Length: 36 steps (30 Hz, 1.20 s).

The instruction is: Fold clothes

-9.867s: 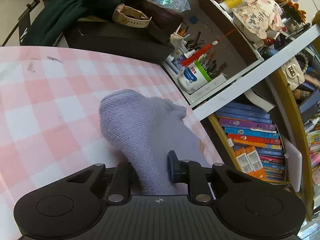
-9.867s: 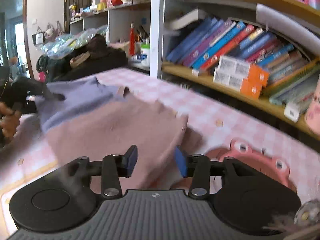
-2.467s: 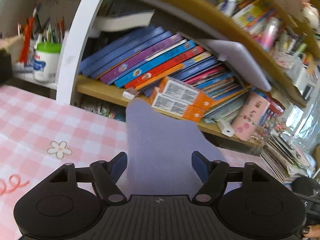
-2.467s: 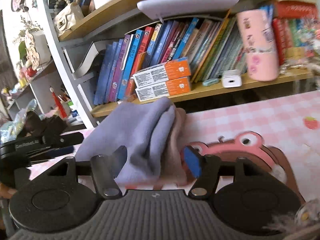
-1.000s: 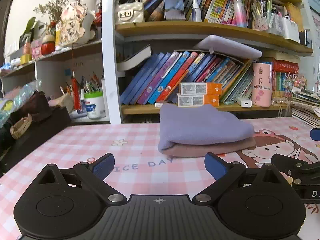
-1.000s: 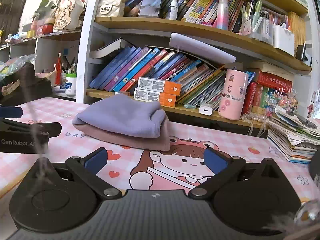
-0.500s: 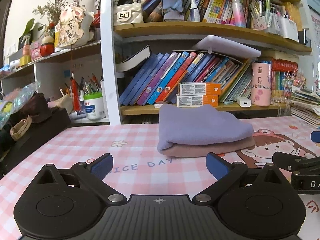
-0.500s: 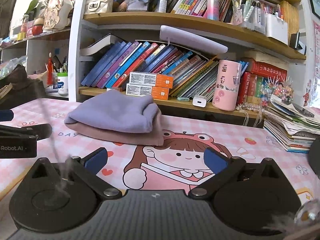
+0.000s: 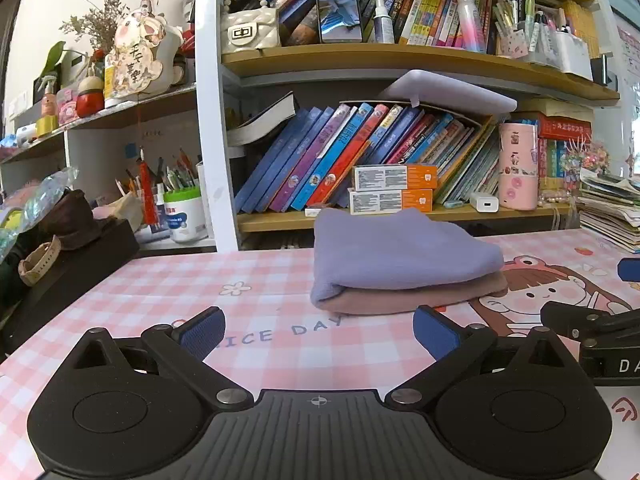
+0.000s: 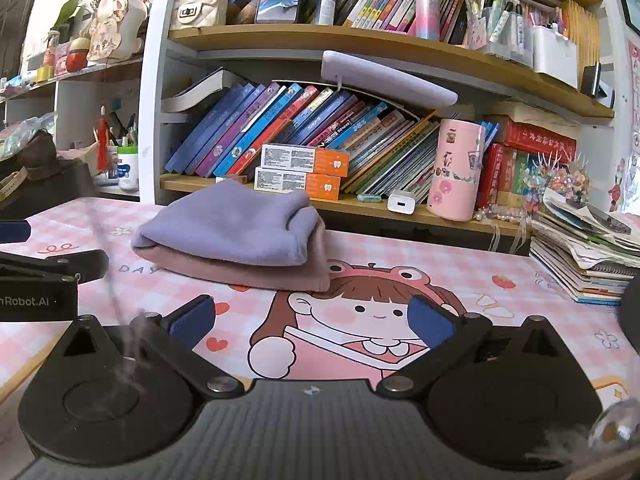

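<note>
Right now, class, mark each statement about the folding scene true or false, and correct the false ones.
1. The garment lies folded on the mat. True.
2. The left gripper is clamped on the garment. False: it is open and clear of it.
3. The right gripper is open. True.
4. The garment's purple layer lies under the pink one. False: purple is on top.
5. Two orange boxes are stacked on the shelf. True.

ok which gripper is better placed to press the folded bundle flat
Left, marginally. The bundle sits almost dead ahead of the open left gripper; from the open right gripper it lies off to the left.
</note>
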Each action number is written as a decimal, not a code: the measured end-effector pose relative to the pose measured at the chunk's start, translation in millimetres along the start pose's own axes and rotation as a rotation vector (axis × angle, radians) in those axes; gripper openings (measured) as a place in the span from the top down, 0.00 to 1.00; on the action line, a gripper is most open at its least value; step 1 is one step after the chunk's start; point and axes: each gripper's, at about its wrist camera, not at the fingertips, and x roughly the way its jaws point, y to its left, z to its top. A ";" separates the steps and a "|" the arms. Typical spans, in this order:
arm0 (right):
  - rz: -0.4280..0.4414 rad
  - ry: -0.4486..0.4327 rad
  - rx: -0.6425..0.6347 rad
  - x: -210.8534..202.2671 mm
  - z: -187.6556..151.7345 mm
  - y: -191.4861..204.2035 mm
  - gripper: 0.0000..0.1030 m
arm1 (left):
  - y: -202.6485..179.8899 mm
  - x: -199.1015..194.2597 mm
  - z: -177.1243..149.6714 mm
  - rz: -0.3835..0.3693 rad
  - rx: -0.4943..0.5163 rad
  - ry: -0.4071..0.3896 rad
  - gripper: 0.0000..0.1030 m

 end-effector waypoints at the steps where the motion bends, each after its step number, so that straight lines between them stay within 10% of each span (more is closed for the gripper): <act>1: 0.000 -0.002 -0.001 -0.5 -0.1 0.3 0.00 | 0.2 0.2 -0.1 0.000 -0.002 0.003 0.01; 36: 0.003 0.007 0.011 1.0 0.4 -1.4 0.00 | 0.0 2.8 -0.7 -0.003 0.002 0.024 0.00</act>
